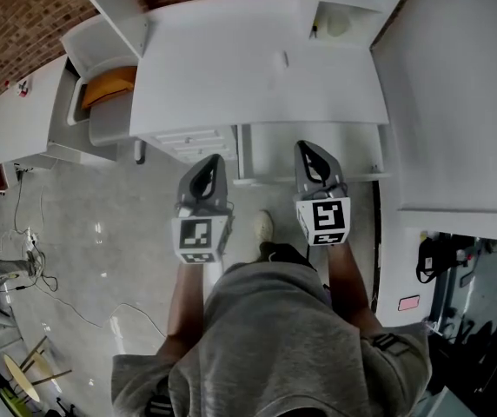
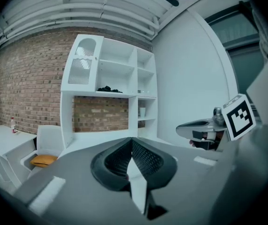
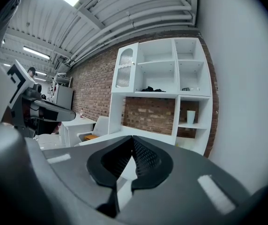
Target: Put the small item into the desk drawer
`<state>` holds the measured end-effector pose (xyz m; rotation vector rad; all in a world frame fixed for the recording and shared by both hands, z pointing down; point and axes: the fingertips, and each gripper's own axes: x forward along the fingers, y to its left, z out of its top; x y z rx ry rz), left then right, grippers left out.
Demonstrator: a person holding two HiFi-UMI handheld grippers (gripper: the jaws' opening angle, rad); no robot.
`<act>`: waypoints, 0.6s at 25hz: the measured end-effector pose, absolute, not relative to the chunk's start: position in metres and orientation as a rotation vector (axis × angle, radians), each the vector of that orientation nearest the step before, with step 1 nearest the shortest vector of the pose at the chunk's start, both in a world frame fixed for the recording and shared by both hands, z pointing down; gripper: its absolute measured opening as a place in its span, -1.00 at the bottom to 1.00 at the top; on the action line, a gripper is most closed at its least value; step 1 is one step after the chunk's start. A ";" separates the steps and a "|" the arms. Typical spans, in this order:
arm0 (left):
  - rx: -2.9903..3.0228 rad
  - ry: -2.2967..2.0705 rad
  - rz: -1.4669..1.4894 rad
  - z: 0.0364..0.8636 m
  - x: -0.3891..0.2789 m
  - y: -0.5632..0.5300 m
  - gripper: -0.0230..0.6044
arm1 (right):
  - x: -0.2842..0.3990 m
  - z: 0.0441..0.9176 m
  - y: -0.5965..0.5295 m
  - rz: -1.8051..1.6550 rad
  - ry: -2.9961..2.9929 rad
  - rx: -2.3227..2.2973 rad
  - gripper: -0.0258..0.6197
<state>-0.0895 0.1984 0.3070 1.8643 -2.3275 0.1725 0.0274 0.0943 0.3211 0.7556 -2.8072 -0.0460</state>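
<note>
Our left gripper [image 1: 215, 162] and right gripper [image 1: 306, 148] both have their jaws closed tip to tip with nothing held, and hang side by side above the floor just short of the white desk [image 1: 231, 76]. The left one points towards the drawers [image 1: 192, 142] under the desk's front edge. What may be the small item [image 1: 284, 58] is a faint speck on the desk top, well ahead of both claws, touching neither, and too small to identify.
</note>
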 end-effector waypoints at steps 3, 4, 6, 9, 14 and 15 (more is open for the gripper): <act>1.853 -2.338 0.161 0.305 -0.097 0.181 -0.89 | 0.017 0.325 0.077 -0.035 -2.808 0.740 -0.91; 1.850 -2.341 0.161 0.305 -0.099 0.176 -0.89 | 0.015 0.326 0.072 -0.032 -2.809 0.736 -0.91; 1.848 -2.344 0.167 0.305 -0.101 0.167 -0.89 | 0.012 0.327 0.064 -0.029 -2.814 0.731 -0.91; 1.848 -2.344 0.181 0.307 -0.105 0.156 -0.89 | 0.007 0.327 0.054 -0.024 -2.818 0.729 -0.91; 1.865 -2.326 0.192 0.310 -0.107 0.141 -0.89 | 0.004 0.331 0.041 -0.005 -2.815 0.747 -0.91; 1.868 -2.321 0.196 0.310 -0.107 0.139 -0.89 | 0.004 0.332 0.040 0.000 -2.812 0.749 -0.91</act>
